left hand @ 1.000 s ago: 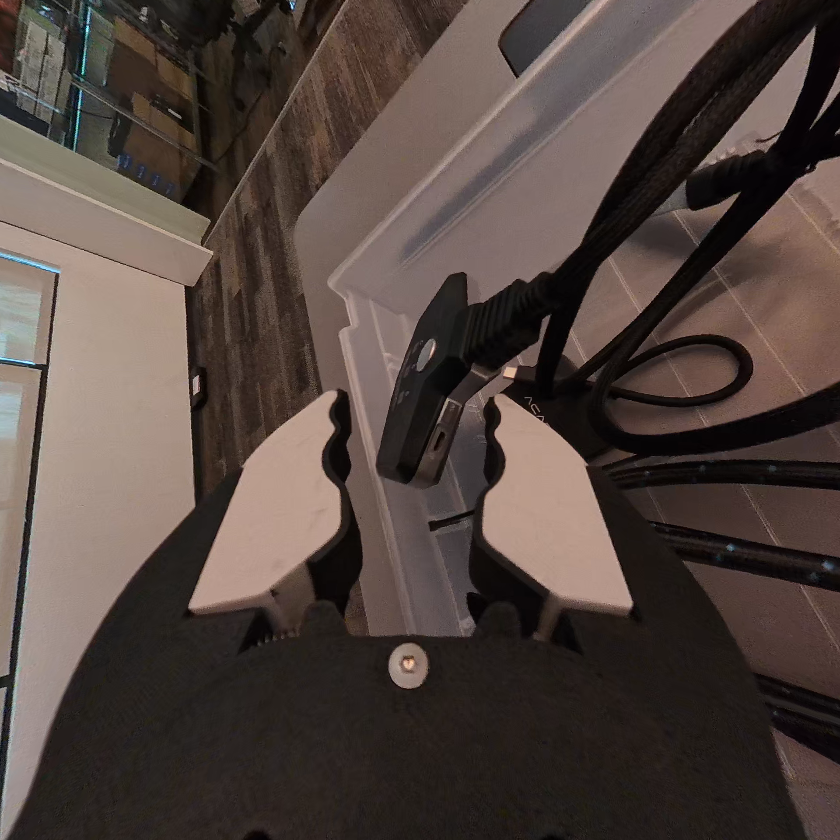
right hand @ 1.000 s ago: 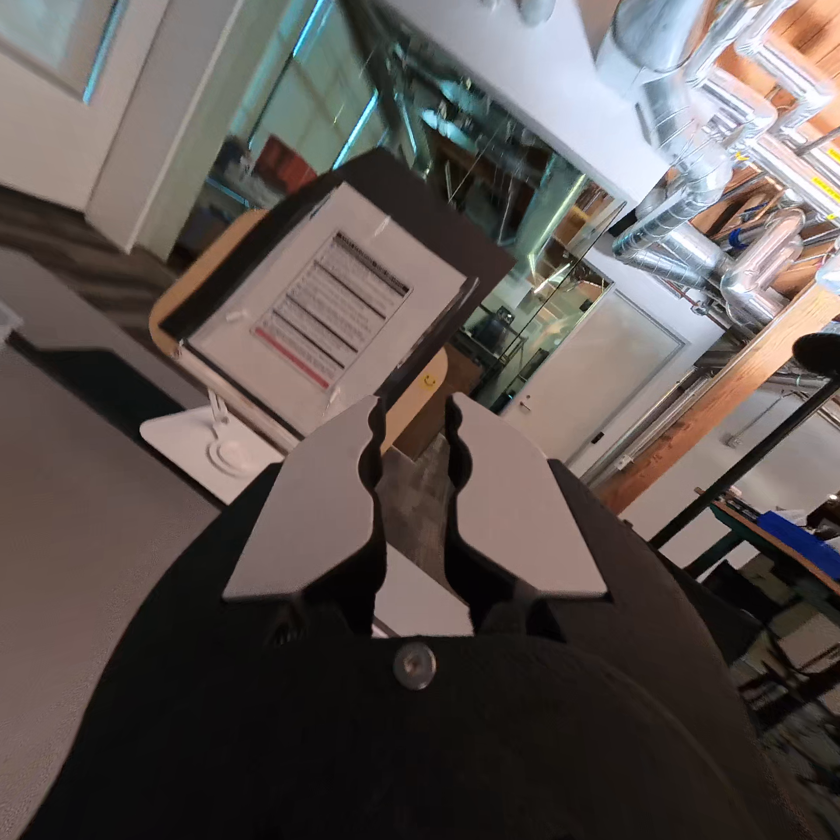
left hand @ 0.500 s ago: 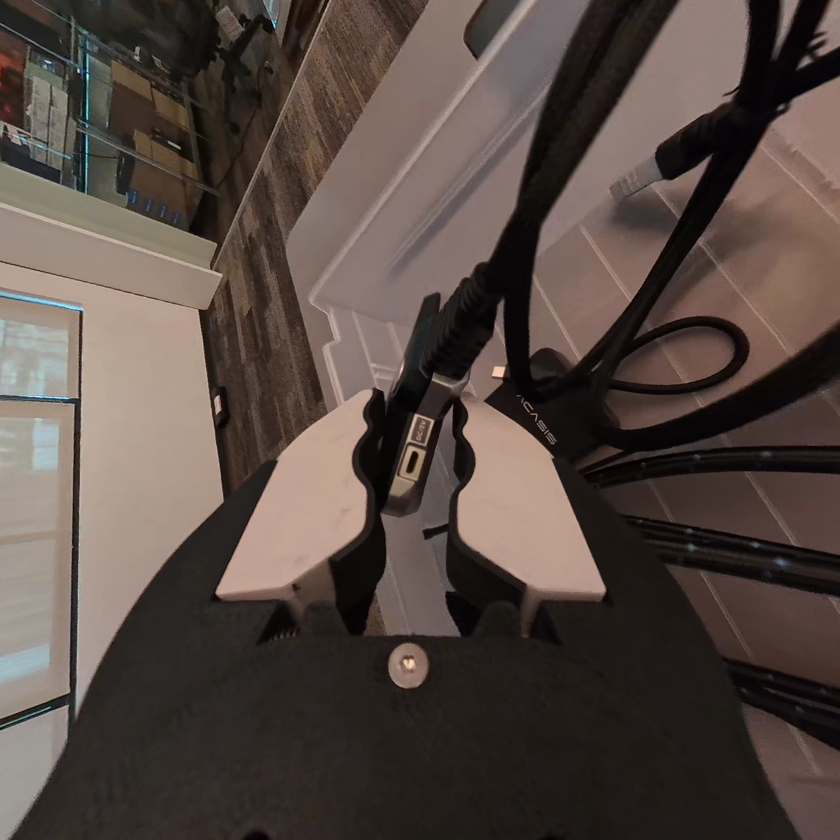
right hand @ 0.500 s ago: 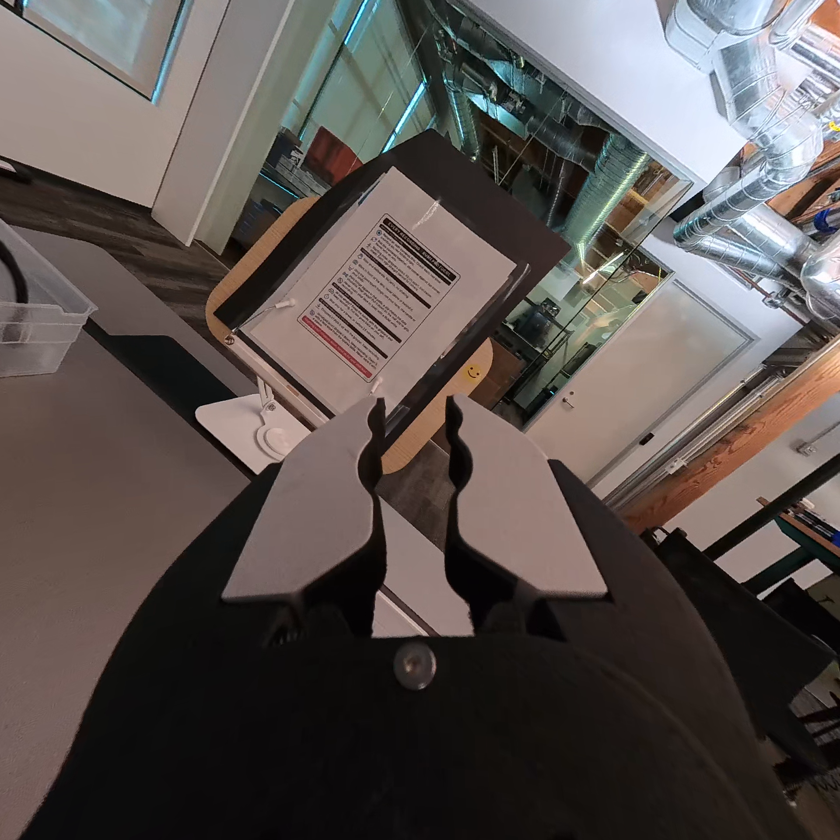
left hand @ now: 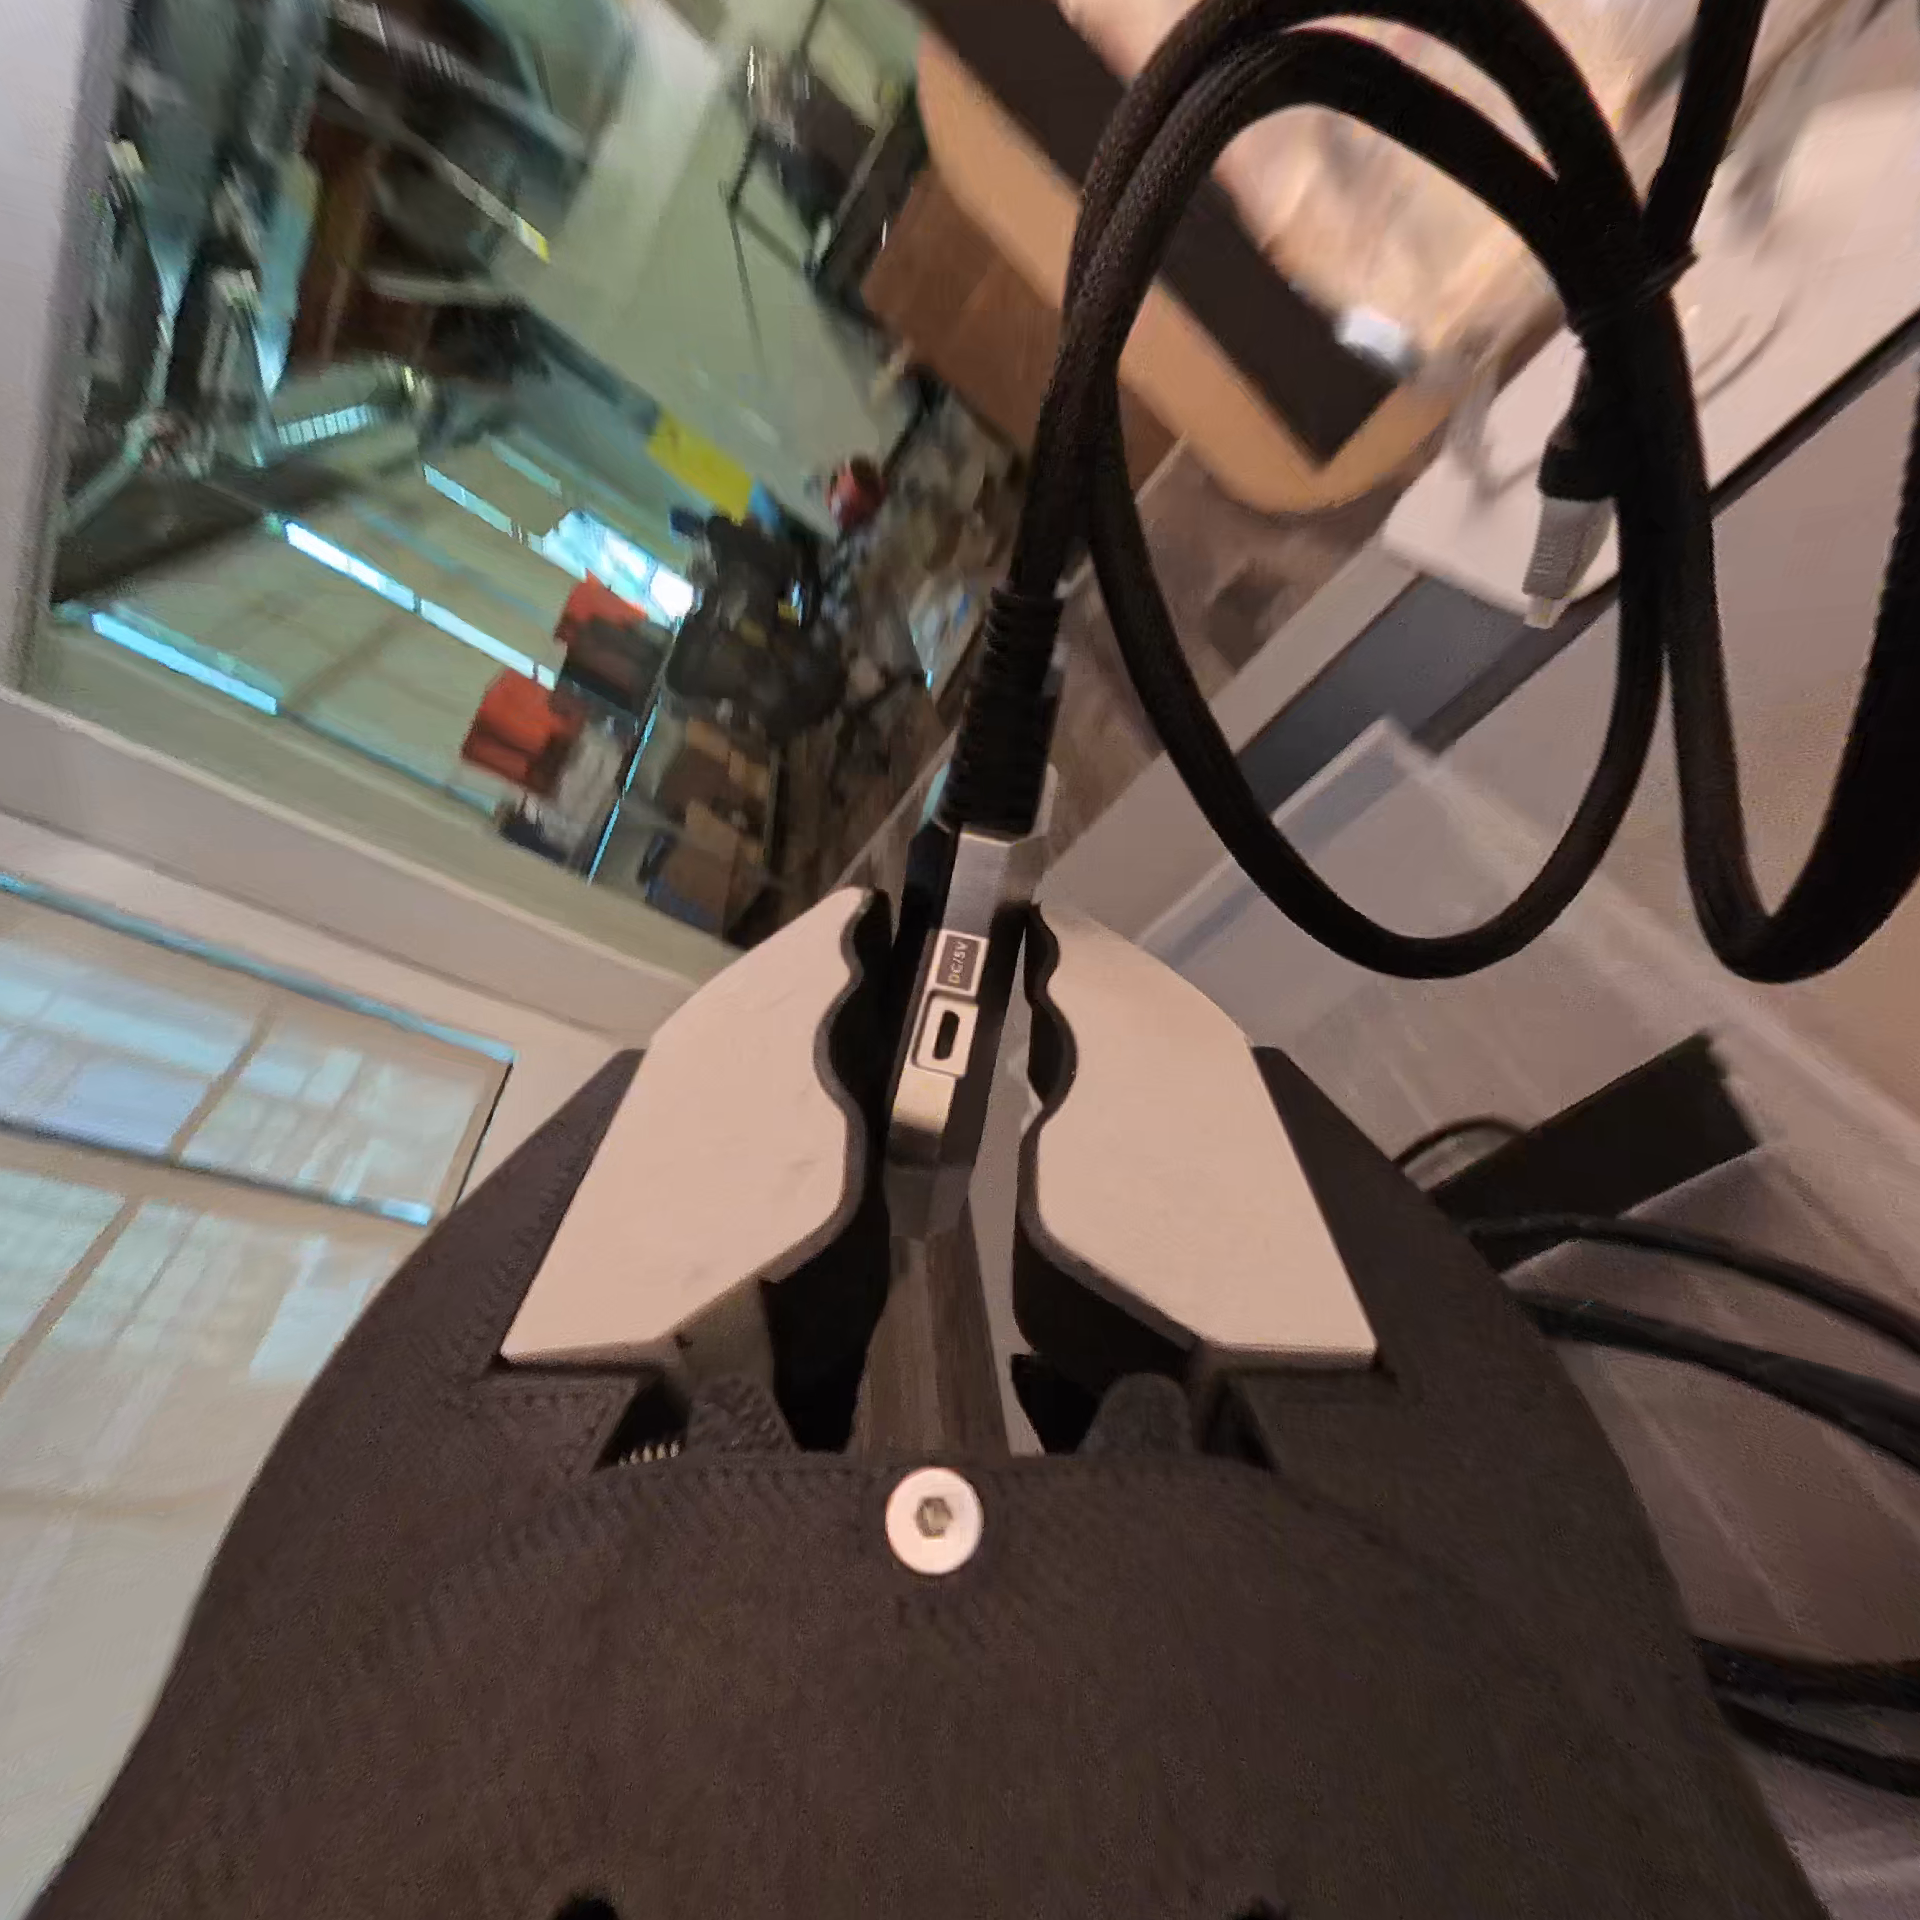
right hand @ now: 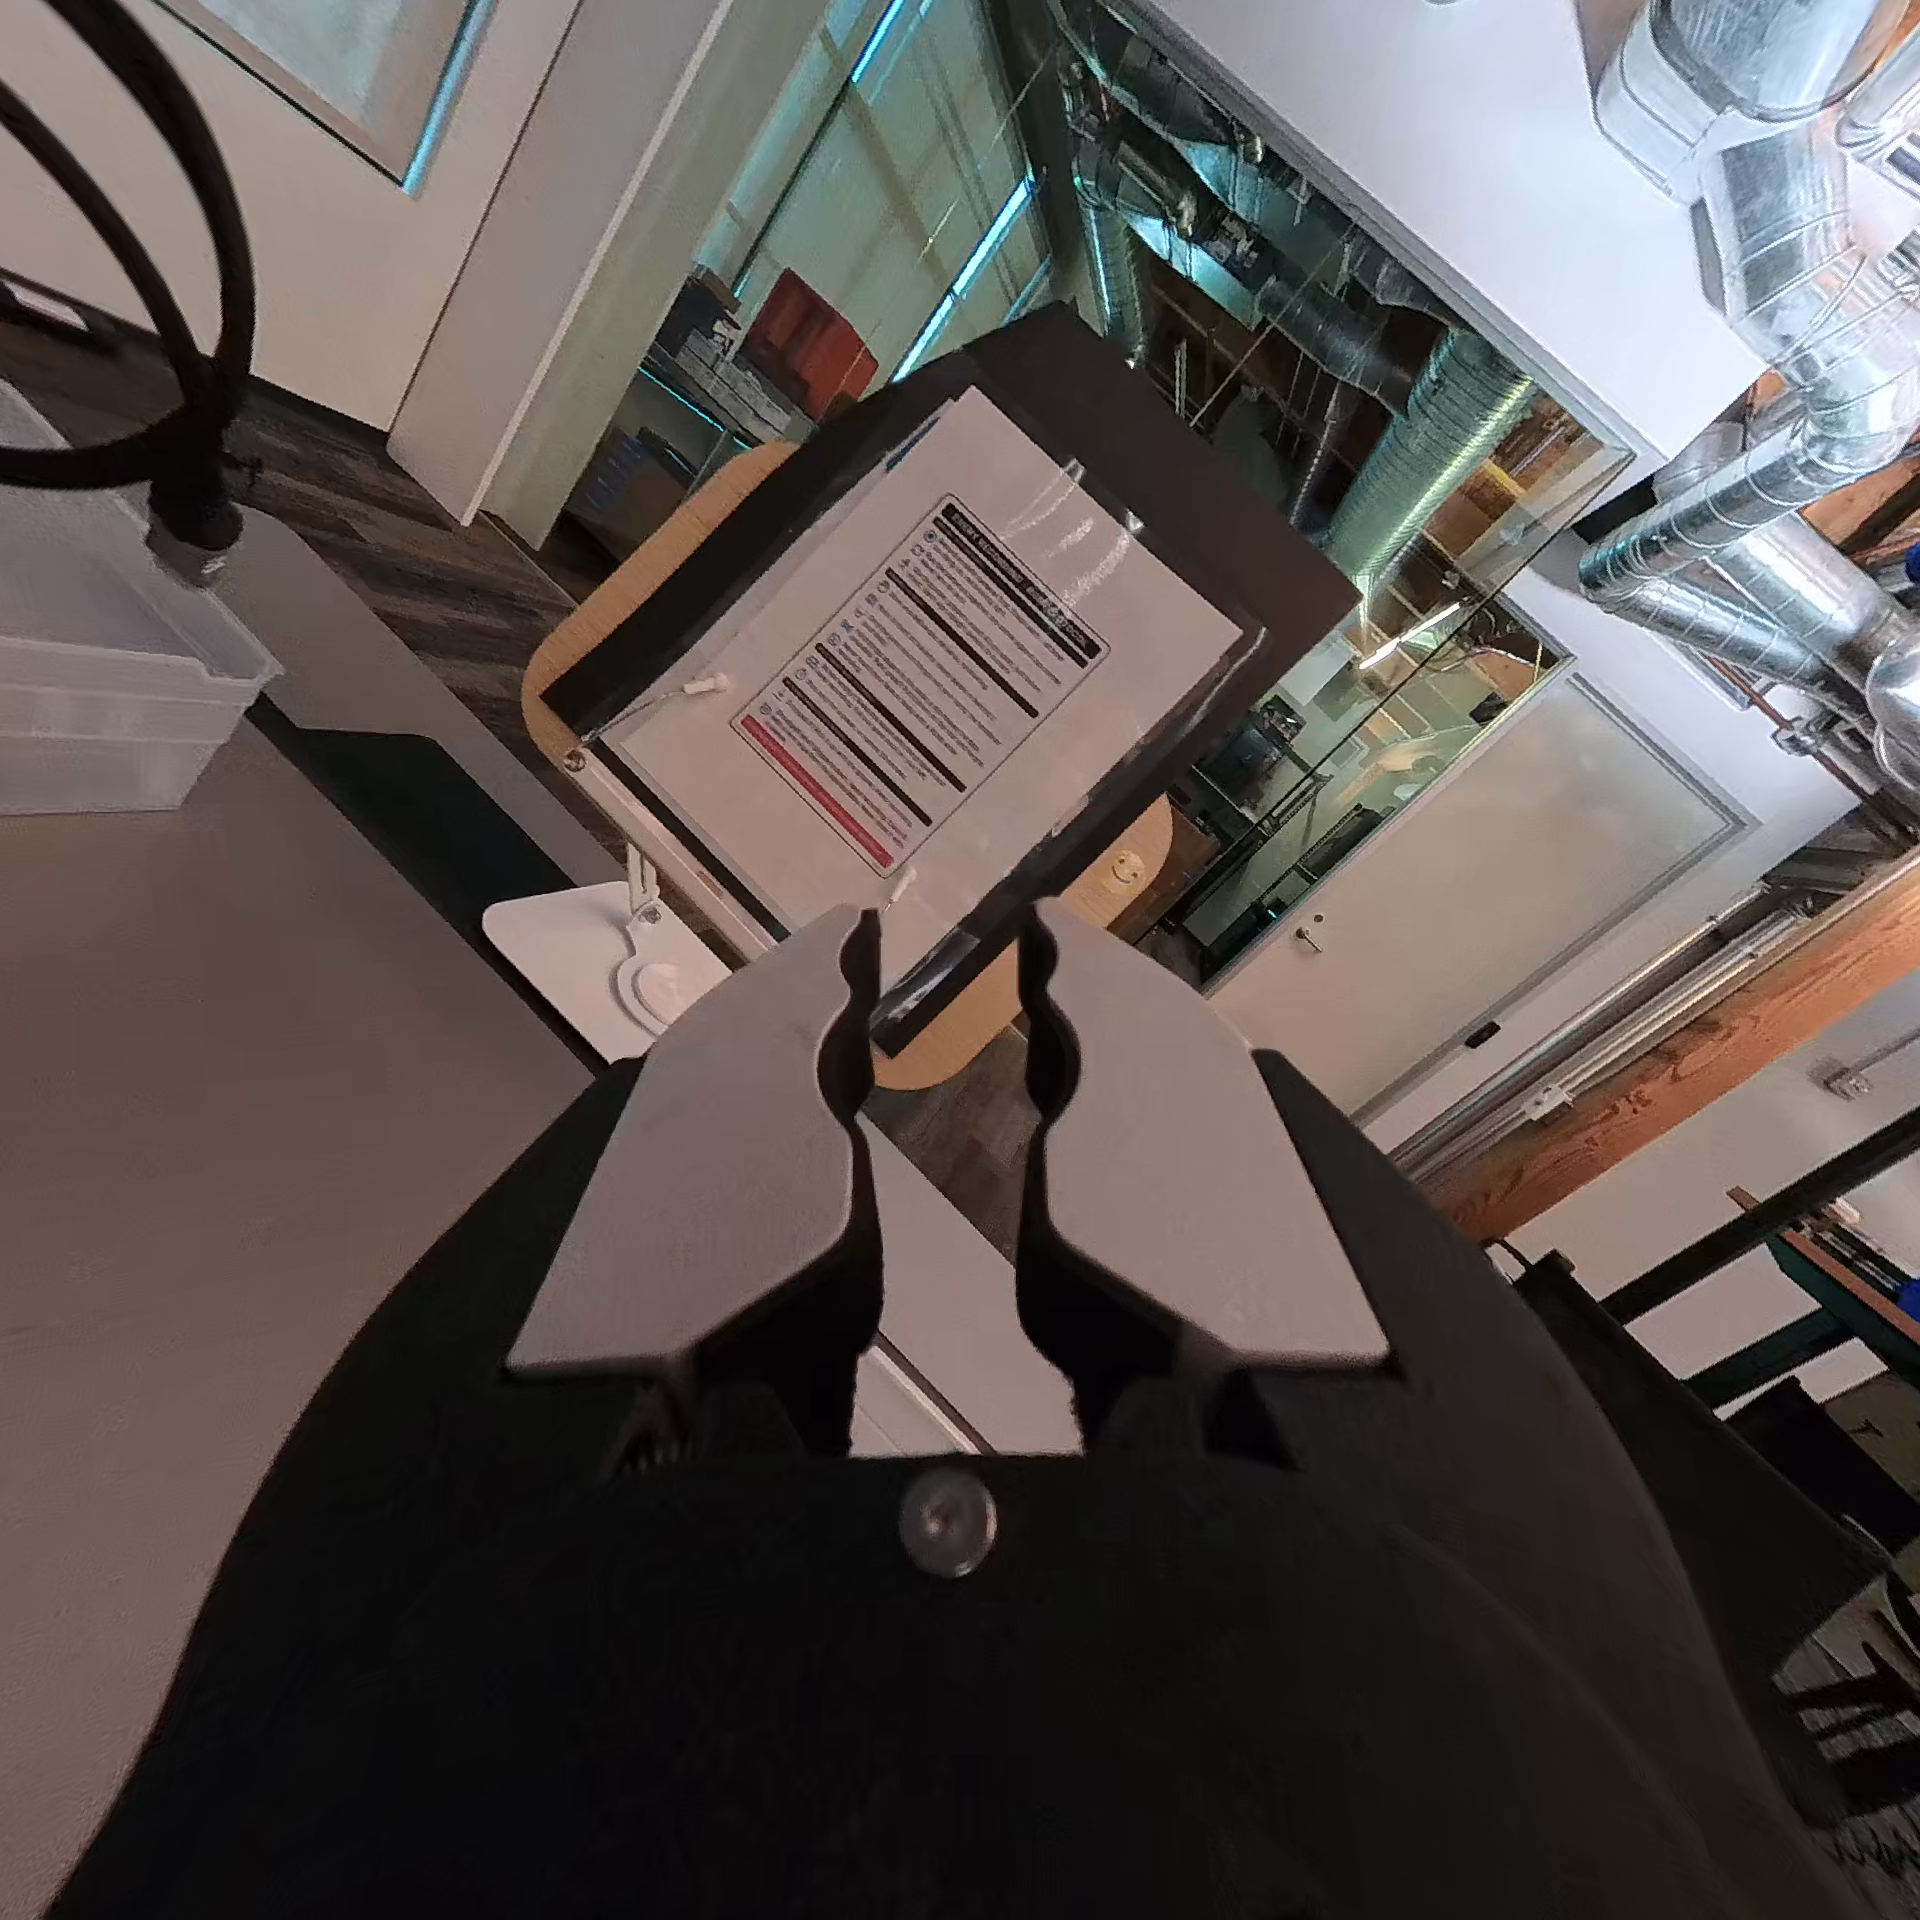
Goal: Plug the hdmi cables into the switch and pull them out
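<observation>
Between the left gripper's (left hand: 951,925) clamped jaws, the slim grey-edged switch (left hand: 948,1023) trails a braided black cable (left hand: 1081,416); right gripper (right hand: 948,930) slightly parted, empty.

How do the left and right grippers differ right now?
The left gripper is shut on the switch, which has a black cable plugged in; the right gripper holds nothing. The left's jaws pinch the switch; the right's stand narrowly apart. Both have grey fingers.

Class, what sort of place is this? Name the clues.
Probably a converted industrial workshop or lab office: bare metal ducts overhead, a timber beam, and glass partitions showing cluttered storage shelves.
</observation>
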A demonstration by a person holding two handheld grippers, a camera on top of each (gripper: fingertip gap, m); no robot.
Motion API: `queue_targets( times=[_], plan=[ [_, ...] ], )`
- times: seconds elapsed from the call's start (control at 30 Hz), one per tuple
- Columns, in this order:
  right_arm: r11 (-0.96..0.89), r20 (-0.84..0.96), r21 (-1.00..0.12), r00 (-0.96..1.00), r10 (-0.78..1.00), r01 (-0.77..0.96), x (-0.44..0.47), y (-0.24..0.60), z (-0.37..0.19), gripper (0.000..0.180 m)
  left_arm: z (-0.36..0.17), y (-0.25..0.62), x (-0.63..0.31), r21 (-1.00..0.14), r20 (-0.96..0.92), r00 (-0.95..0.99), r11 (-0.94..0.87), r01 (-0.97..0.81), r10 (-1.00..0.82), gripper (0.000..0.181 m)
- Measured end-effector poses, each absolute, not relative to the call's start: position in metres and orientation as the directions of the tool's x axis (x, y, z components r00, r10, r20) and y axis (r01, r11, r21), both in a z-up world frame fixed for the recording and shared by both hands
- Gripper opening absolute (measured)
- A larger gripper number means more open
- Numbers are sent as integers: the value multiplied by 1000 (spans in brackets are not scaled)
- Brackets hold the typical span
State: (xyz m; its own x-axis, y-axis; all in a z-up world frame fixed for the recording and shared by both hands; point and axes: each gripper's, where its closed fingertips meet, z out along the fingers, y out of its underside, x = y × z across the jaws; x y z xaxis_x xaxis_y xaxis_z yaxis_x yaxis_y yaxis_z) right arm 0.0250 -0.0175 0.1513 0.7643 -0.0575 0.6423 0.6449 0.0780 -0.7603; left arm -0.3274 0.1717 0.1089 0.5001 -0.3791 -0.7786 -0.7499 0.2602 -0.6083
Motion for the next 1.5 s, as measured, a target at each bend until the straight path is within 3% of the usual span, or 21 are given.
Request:
queue_targets(
  times=[0.27, 0.6, 0.7, 0.83, 0.93, 1.03, 1.13, 1.23, 1.3, 1.37, 1.5],
  plan=[
    [96, 629, -773, 777, -6, 627, 16, -15, 146, 26, 157, 80, -243, -598, -801, 403, 623, -505, -442, 24],
    [198, 581, -810, 801, 146, 551, -7, -21, 148, 26, 150, -4, -172, -536, -844, 190, 782, -317, -501, 24],
    [229, 587, -804, 793, 164, 549, -14, -35, 158, 25, 139, -5, -161, -472, -880, 153, 796, -378, -449, 24],
    [295, 640, -759, 749, 171, 581, -37, -60, 175, 23, 122, 26, -154, -279, -959, 132, 744, -607, -252, 24],
    [296, 661, -750, 662, 353, 592, -82, -67, 155, 26, 103, 48, -148, -131, -989, 52, 661, -739, -138, 24],
    [206, 746, -648, 557, 365, 733, -96, -47, 121, 36, 84, 57, -136, -45, -994, -27, 624, -780, -106, 24],
    [67, 784, -539, 471, 404, 840, -89, -21, 78, 42, 71, 59, -129, -27, -990, -61, 604, -797, -125, 24],
    [13, 774, -520, 465, 430, 854, -87, -1, 53, 40, 63, 55, -123, -13, -986, -91, 610, -792, -138, 24],
    [-17, 771, -518, 475, 425, 855, -86, 9, 45, 36, 57, 49, -118, -3, -983, -112, 617, -787, -147, 24],
    [-49, 773, -489, 459, 438, 871, -82, 13, 35, 19, 56, 47, -116, 12, -984, -119, 610, -792, -134, 24],
    [-9, 724, -580, 520, 454, 815, -83, 14, 45, 10, 63, 45, -119, 0, -988, -93, 608, -794, -122, 25]
  ],
)
